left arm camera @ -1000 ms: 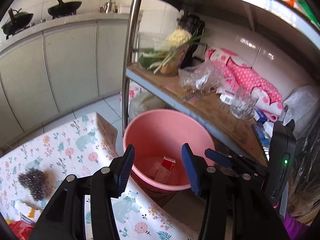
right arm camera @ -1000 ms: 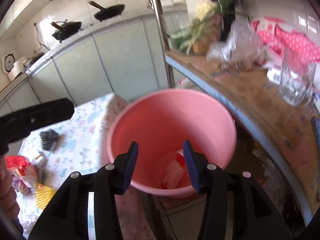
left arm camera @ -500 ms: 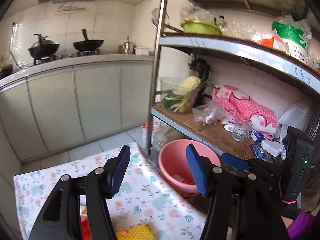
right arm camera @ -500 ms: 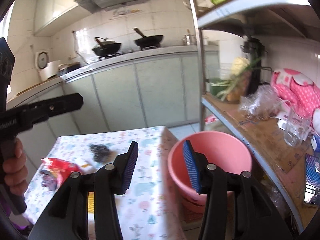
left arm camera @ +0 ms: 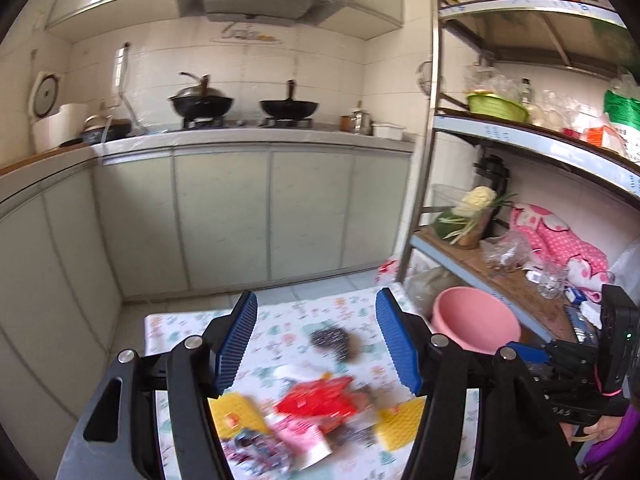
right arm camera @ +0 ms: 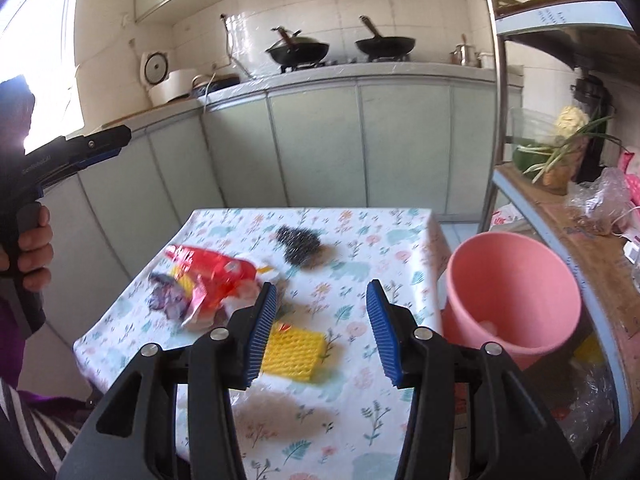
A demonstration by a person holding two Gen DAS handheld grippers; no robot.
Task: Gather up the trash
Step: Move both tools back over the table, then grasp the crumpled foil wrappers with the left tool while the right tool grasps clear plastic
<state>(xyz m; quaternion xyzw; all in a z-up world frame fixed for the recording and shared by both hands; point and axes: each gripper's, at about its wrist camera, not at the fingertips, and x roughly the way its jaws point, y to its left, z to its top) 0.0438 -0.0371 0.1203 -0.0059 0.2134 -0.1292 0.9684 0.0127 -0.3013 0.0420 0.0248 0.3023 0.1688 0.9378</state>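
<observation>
On the table (right arm camera: pixel 360 400), which has a flowered cloth, the trash lies in a loose heap at the left centre of the right wrist frame. A red wrapper (right arm camera: pixel 218 270) is on top, with a purple wrapper (right arm camera: pixel 166 296) at its left edge and some white paper under it. A yellow sponge (right arm camera: pixel 294 346) lies just beside the heap, lower in the frame, partly behind the blue pads of the right gripper (right arm camera: pixel 322 334). A dark scourer (right arm camera: pixel 300 246) sits apart from the heap, higher in the frame.

The pink bucket (right arm camera: pixel 516 300) stands beside the table, at the right of this frame, under the wooden shelf (right arm camera: pixel 560 224). Something pale is at its bottom, too small to tell.

The right gripper hangs above the table with its jaws apart at a middle width, and nothing is between them.

From the left wrist view the same heap is blurred at the bottom centre: the red wrapper (left arm camera: pixel 320 400), two yellow sponges (left arm camera: pixel 236 416), the scourer (left arm camera: pixel 332 340). The left gripper (left arm camera: pixel 318 344) is above them, its jaws are opening and already wide, and they hold nothing. The bucket (left arm camera: pixel 476 320) appears at the right centre, and the right gripper (left arm camera: pixel 568 364) with its black handle is at the lower right. In the right wrist view a hand (right arm camera: pixel 34 252) holds the left gripper's handle at the left edge.
</observation>
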